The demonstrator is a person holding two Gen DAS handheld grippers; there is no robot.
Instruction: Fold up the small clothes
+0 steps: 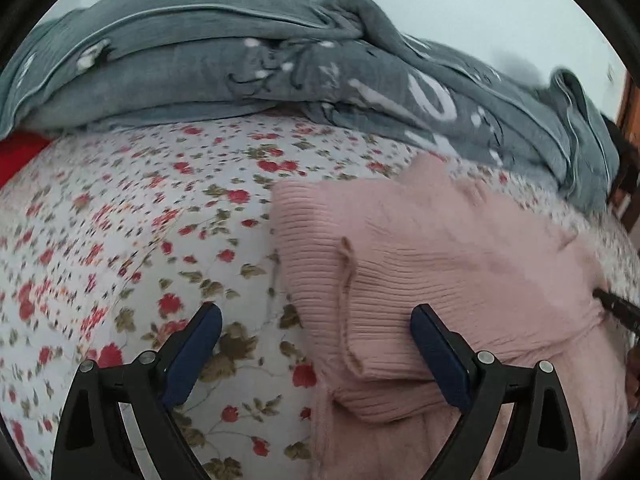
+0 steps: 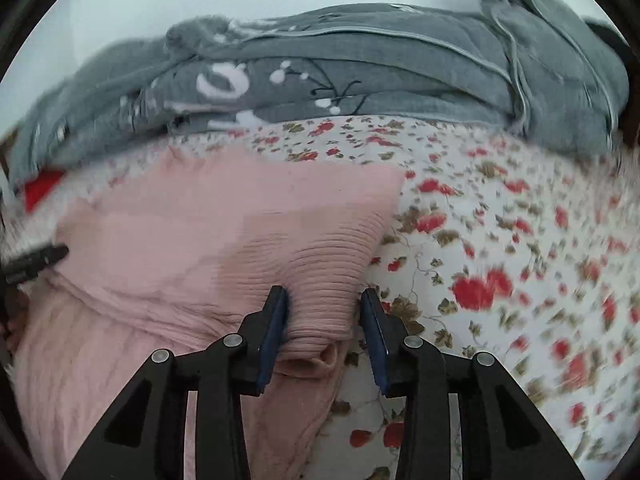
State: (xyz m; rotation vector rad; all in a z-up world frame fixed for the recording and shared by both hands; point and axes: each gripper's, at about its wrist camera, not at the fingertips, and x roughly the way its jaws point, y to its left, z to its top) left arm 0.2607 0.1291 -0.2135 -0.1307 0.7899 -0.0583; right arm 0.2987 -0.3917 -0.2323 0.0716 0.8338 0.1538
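Both tongs stand released. On the right tongs (image 2: 324,328) the jaws are parted around a ribbed fold of the pink sweater (image 2: 224,224), the far pad clear of the knit, so the cloth seems let go where the fold was meant to lie. With wide jaws, the left tongs (image 1: 316,344) hover over the sweater's near edge, holding nothing. It lies partly folded on the floral bed sheet (image 1: 140,220), toward the gray blanket (image 1: 200,64) along the bed's far edge; blur hides the other sleeve.
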